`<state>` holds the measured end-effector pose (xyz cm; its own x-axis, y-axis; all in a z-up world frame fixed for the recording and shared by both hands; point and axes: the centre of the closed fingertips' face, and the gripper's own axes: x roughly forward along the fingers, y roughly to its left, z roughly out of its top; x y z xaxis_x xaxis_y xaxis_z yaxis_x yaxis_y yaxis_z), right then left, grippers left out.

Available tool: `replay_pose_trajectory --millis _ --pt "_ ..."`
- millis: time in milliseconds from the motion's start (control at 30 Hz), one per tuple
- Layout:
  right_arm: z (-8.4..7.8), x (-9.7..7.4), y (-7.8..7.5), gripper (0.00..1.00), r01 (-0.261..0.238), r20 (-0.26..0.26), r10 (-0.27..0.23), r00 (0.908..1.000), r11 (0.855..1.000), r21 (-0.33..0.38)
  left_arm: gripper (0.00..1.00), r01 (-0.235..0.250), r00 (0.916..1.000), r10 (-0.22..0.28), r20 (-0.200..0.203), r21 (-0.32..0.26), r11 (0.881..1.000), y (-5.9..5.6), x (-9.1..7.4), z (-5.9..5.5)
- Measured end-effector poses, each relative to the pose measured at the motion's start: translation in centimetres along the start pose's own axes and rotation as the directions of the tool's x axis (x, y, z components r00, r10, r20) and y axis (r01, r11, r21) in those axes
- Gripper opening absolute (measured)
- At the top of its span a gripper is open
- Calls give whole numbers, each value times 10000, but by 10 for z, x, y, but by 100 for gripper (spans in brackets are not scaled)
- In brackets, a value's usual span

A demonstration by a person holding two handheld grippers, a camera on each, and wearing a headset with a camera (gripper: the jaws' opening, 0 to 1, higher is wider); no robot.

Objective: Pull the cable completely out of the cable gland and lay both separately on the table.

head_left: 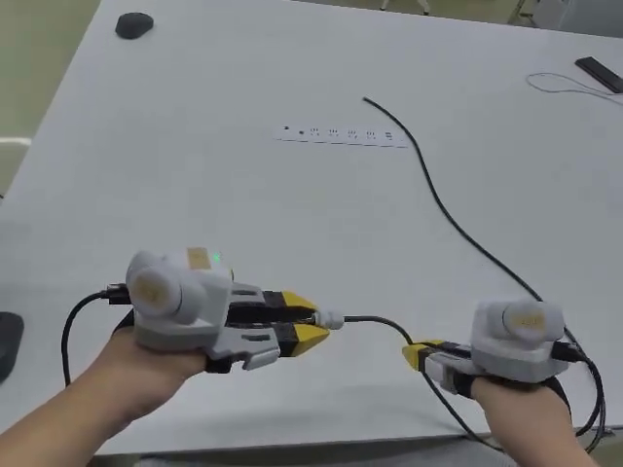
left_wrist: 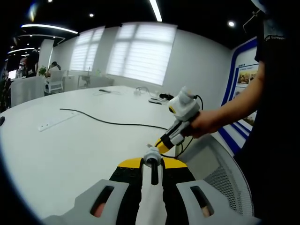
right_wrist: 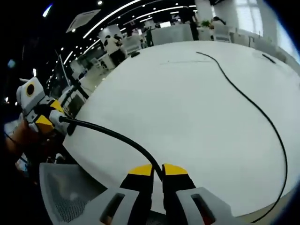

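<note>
As seen from the head, grips a small grey plastic cable gland [head_left: 331,319] tight in the left gripper [head_left: 317,322] over the near edge of a white table [head_left: 195,146], and pinches a long black cable [head_left: 458,229] in the right gripper [head_left: 410,353], just right. From the left gripper view, clamps the gland between yellow tips. From the right gripper view, closes both jaws on the cable, with slack trailing far.

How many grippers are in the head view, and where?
2. The left gripper is at the near edge of the table, shut on the cable gland; the right gripper is to its right, shut on the black cable.
</note>
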<state>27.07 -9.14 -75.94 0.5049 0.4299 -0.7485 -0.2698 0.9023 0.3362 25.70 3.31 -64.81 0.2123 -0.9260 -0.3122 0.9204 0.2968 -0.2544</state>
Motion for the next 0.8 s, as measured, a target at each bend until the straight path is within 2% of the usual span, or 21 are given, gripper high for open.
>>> replay_pose_trajectory --millis 233,433,600,700,733,800 --pt "-1 0 4 2 -61 26 62 10000 9992 -386 15 12 10000 -13 -15 -60 10000 1 -1 0" --pt "2 -4 5 3 -9 239 37 9997 9929 -1189 15 17 10000 -14 77 -269 9996 3 -3 2" --pt "0 -8 10 5 -113 -6 115 9999 9732 -2295 15 -49 9998 56 202 -368 9993 4 -4 4" --pt "9 -13 19 18 -255 182 313 9993 9654 -2596 15 -85 9998 91 176 -339 9994 4 -4 3" --pt "14 -15 24 22 -307 320 413 9986 9590 -2817 15 -71 9998 78 172 -394 9992 4 -5 3" --pt "29 -21 39 25 -497 714 803 9942 9328 -3569 15 -43 9998 51 199 -407 9992 3 -5 4"
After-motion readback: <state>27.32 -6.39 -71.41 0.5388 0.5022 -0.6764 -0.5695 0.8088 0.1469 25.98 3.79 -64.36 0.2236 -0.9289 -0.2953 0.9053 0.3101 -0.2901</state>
